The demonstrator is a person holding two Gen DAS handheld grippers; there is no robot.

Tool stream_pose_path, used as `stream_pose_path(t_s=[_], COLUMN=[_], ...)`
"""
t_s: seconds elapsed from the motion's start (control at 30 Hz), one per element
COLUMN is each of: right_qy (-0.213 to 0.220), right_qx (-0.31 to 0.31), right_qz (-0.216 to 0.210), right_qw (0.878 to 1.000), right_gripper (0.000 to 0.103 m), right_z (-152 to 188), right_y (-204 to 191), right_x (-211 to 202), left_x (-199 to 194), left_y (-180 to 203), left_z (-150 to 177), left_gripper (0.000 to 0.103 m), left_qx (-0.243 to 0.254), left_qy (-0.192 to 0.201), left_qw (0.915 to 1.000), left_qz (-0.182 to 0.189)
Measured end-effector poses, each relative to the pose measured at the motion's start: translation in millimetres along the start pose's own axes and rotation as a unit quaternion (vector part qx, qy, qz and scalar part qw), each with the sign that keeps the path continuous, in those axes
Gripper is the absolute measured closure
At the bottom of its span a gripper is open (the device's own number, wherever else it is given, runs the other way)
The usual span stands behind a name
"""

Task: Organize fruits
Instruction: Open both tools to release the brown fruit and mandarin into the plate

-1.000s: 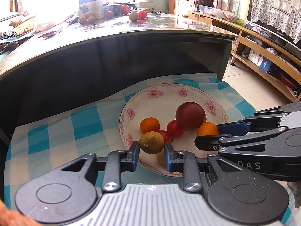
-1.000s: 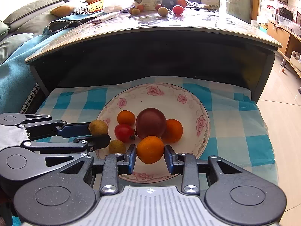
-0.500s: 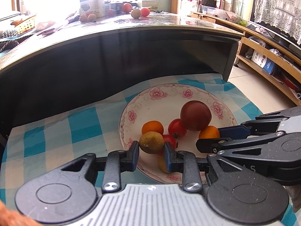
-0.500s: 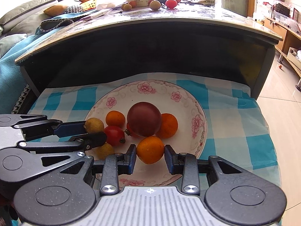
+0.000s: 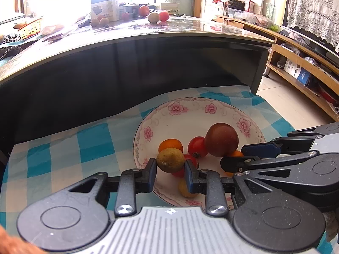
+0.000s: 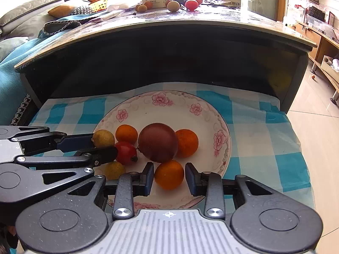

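Note:
A white plate with pink flowers (image 5: 190,105) (image 6: 161,97) lies on a blue checked cloth. It holds a large dark red fruit (image 5: 221,139) (image 6: 157,141), a red tomato (image 5: 197,147) (image 6: 126,152), two oranges (image 6: 126,134) (image 6: 187,142) and a small yellow fruit (image 6: 114,170). My left gripper (image 5: 170,165) (image 6: 103,146) is shut on a brownish-green round fruit (image 5: 170,160) (image 6: 103,137) over the plate's near left rim. My right gripper (image 6: 169,170) (image 5: 233,156) is shut on an orange (image 6: 169,174) above the plate's near side.
A dark table with a glossy top (image 5: 148,36) (image 6: 190,19) overhangs the far side of the cloth. On it stand a box (image 5: 104,4) and several loose fruits. Wooden shelves (image 5: 296,63) line the right wall. A sofa (image 6: 31,6) lies at the left.
Both grippers keep their fruits and stay over the plate. The right wrist view has drifted slightly; nothing was let go or picked up.

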State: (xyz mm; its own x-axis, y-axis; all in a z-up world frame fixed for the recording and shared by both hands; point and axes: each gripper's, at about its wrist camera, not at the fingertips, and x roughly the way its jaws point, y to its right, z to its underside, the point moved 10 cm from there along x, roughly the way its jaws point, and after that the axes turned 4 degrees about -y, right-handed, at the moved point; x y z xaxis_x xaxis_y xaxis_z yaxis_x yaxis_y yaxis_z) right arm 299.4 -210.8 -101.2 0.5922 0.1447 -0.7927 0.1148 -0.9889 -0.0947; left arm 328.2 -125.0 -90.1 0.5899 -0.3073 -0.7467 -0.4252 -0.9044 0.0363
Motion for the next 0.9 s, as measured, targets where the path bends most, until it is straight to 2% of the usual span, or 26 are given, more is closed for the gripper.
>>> stream_pose_path(t_s=[0.33,0.9], right_qy=[0.004,0.016], right_qx=[0.003,0.012], right_qz=[0.002,0.004], right_qw=[1.000,1.000], right_gripper=[0.070,0.068], right_z=[-2.5,-3.6], right_y=[1.7,5.7], right_x=[-6.9,-23.4], left_x=[-8.5,-31.1], left_y=[-0.1,-2.8], left_z=[-3.2,-3.6], left_gripper=[0.060,0.058], left_qx=[0.000,-0.019], left_qy=[0.006,0.013], left_qw=[1.0000,0.9996], left_qz=[-0.007,-0.018])
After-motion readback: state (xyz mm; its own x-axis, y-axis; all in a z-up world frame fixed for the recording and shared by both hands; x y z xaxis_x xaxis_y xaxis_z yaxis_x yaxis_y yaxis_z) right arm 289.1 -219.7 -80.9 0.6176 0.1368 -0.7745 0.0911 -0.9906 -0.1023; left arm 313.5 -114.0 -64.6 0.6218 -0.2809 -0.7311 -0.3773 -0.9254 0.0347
